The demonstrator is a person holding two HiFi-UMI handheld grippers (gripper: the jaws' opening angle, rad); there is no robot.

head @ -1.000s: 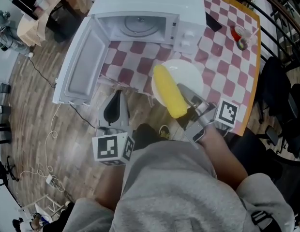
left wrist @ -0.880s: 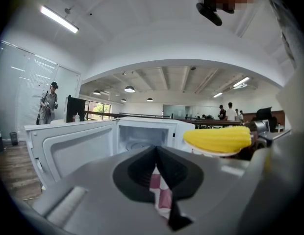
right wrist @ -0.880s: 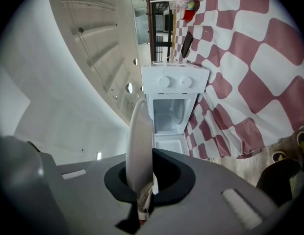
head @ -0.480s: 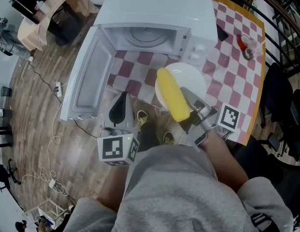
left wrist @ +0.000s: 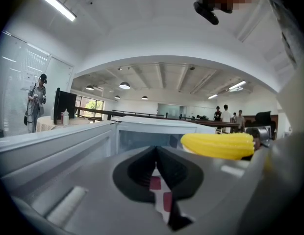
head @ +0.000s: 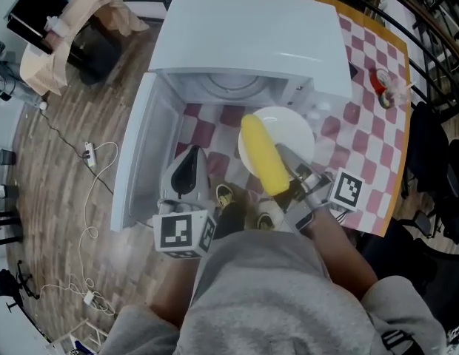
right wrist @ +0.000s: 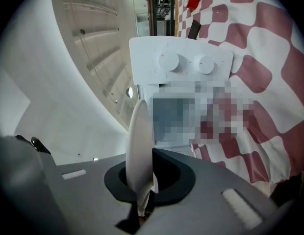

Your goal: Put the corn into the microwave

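One corn [head: 263, 157], one plate [head: 295, 126], nearer microwave [head: 248, 43]

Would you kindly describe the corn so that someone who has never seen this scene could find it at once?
Find the white microwave with its door swung open, standing on the red-and-white checked tablecloth. Just before its opening, the right gripper holds a round white plate by the rim. The corn lies on that plate: the only long, bright yellow thing in view.
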